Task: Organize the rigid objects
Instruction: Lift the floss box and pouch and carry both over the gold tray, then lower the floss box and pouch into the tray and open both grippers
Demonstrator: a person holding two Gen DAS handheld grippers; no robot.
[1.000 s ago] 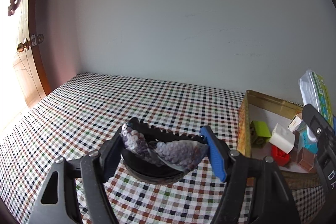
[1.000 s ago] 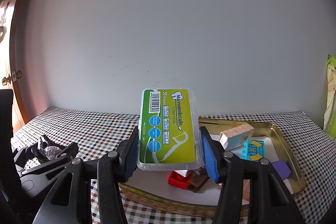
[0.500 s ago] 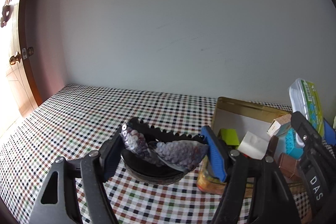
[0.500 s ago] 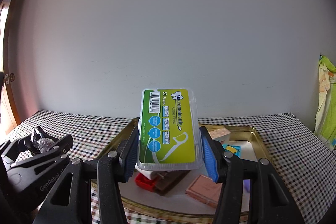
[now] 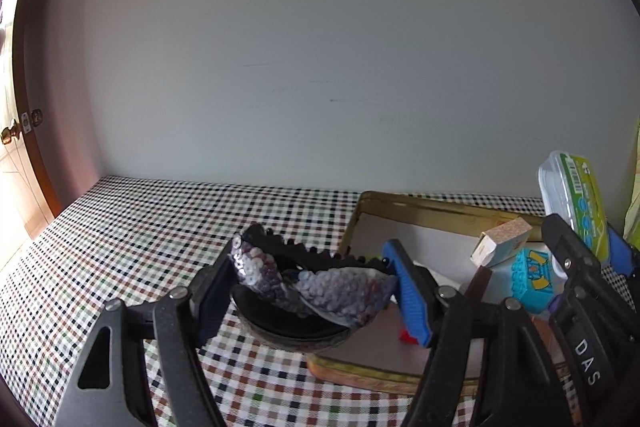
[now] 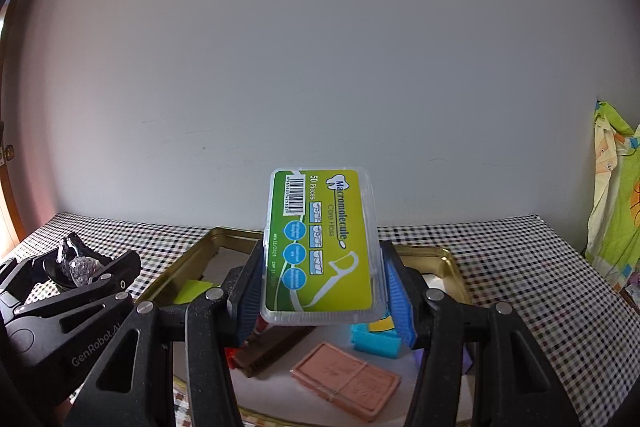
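floss box (image 6: 320,247) green label, clear case | hair clip (image 5: 308,287) black, sequinned

One floss box (image 6: 322,247), one sequined hair clip (image 5: 312,287), one gold tray (image 6: 448,263), two grippers.

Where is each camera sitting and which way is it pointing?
Left wrist: sits on the left gripper, looks along its fingers at the sequined hair clip it grips, wall behind.
Right wrist: sits on the right gripper, looks past the floss box it grips, down into the gold tray.
Shared: both show the tray, checked tablecloth and the other gripper.
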